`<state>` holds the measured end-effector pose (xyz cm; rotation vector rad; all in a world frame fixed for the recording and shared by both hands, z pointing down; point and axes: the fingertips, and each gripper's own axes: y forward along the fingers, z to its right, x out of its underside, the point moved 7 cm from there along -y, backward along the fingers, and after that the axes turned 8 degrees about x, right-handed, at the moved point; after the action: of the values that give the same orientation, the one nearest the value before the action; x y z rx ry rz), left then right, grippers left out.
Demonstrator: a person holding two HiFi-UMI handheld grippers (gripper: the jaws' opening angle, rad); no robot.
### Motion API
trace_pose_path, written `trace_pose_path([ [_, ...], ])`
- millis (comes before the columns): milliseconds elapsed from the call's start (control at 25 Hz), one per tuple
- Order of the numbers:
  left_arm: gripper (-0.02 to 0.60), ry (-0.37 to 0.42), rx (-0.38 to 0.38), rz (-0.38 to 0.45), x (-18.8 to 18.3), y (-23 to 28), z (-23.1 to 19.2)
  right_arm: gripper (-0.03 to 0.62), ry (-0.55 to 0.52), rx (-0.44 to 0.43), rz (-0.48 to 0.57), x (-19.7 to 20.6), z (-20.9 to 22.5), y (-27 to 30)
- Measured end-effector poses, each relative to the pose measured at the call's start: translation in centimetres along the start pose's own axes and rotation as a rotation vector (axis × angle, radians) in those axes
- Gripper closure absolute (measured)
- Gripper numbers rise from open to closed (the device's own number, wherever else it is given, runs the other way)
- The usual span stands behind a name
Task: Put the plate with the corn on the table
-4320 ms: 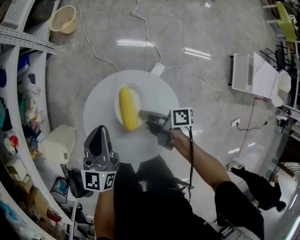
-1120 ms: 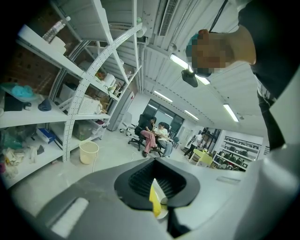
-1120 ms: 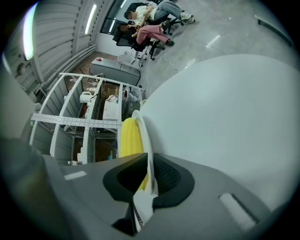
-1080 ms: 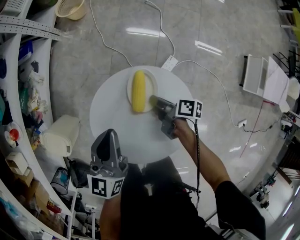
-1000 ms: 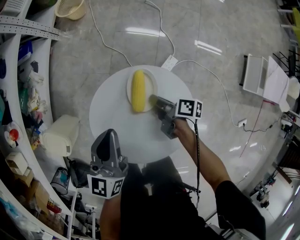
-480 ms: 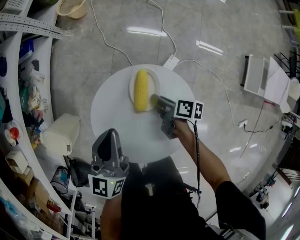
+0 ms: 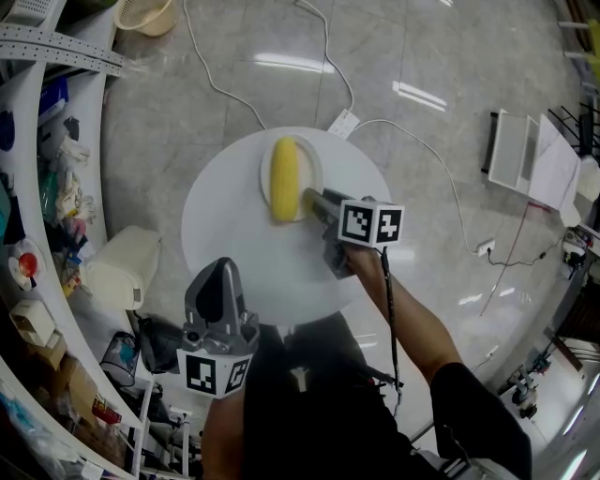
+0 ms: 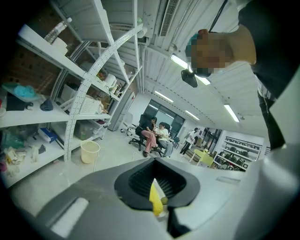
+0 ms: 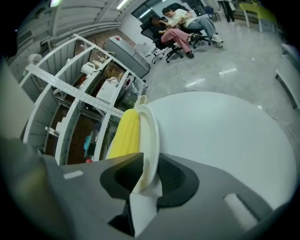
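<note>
A yellow corn cob lies on a white plate that rests at the far side of the round white table. My right gripper reaches the plate's near right rim. In the right gripper view the plate's rim stands between the jaws, the corn beyond it; the jaws have just been opening and no longer clamp the rim, so the right gripper is open. My left gripper hovers shut at the table's near edge, apart from the plate and aimed out into the room.
A power strip with cables lies on the floor beyond the table. Curved shelves full of items run along the left, with a white bin next to the table. A basket and a white rack stand farther off.
My right gripper has rolled, so its marker cube now faces up, and its jaws have spread around the plate's rim. The plate, the corn and the left gripper stay put.
</note>
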<state>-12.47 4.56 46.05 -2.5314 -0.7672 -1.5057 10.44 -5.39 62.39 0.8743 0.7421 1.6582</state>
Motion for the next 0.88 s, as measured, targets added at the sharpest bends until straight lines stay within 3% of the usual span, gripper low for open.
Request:
trace_pose_path([
  [520, 0.577, -0.001, -0.001, 0.001, 0.26, -0.46, 0.1, 0.464, -0.25, 0.094, -0.033, 0.44, -0.47, -0.13],
  [880, 0.577, -0.006, 0.01, -0.001, 0.64, -0.57, 0.58, 0.454, -0.301, 0.106, -0.045, 0.64, -0.19, -0.41],
])
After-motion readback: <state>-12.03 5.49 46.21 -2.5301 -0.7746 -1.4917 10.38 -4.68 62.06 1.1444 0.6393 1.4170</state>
